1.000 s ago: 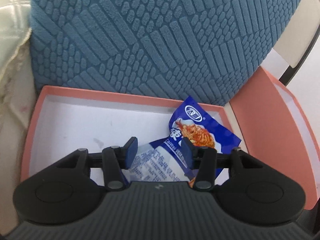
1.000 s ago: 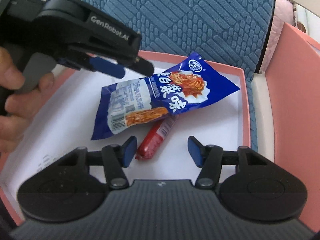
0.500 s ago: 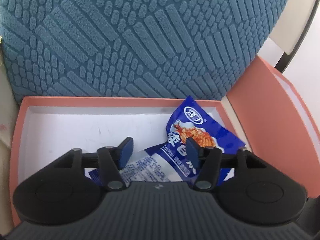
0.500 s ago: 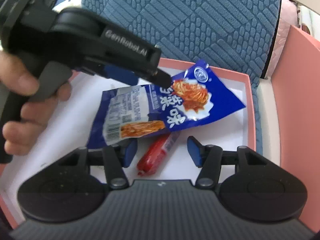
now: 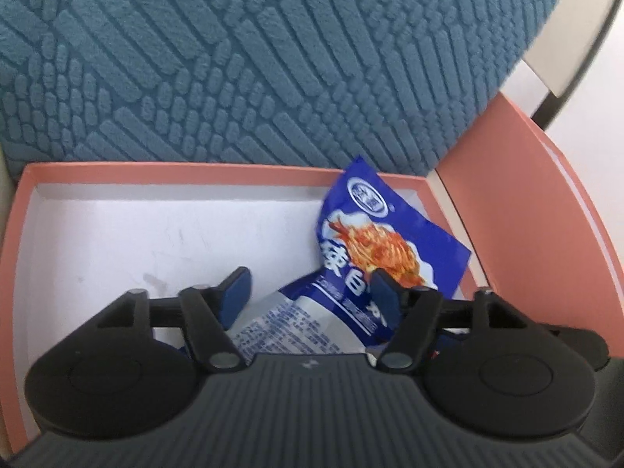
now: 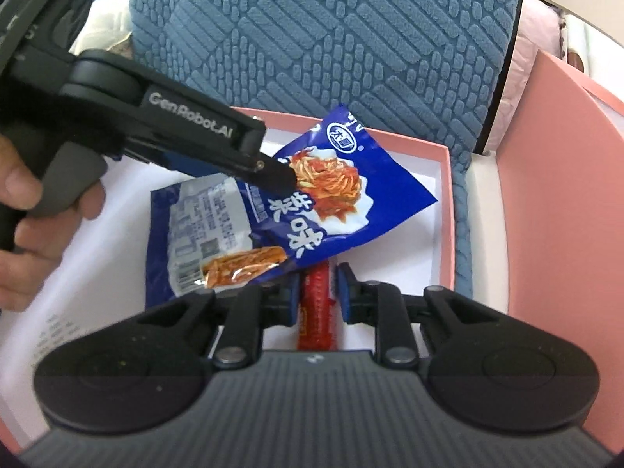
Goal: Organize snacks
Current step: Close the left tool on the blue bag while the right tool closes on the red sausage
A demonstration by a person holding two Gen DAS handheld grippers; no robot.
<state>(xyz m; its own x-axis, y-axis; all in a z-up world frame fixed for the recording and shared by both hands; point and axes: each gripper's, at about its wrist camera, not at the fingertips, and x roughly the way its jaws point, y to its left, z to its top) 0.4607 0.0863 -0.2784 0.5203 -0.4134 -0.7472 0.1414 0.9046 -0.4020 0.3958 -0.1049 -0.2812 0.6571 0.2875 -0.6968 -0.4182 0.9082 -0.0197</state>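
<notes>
A blue snack packet [image 5: 374, 241] with a noodle picture lies in the right part of a pink box [image 5: 175, 167] with a white inside. My left gripper [image 5: 310, 279] hangs over the packet's printed end; its jaws are opening, the packet between them, pads clear of it. In the right wrist view one of its fingers [image 6: 269, 169] rests over the packet [image 6: 335, 195]. A red sausage stick [image 6: 316, 312] lies partly under the packet. My right gripper [image 6: 318, 279] is closing on the sausage, a pad against each side.
A blue textured cushion [image 5: 273, 58] stands right behind the box. The box's pink lid [image 6: 565, 195] stands up on the right. A hand [image 6: 23, 210] holds the left gripper's handle at the left. The box's left half [image 5: 117, 241] is bare white floor.
The right jaws have drawn in from wide apart to both sides of the sausage. The left jaws have spread wider and moved deeper into the box over the packet.
</notes>
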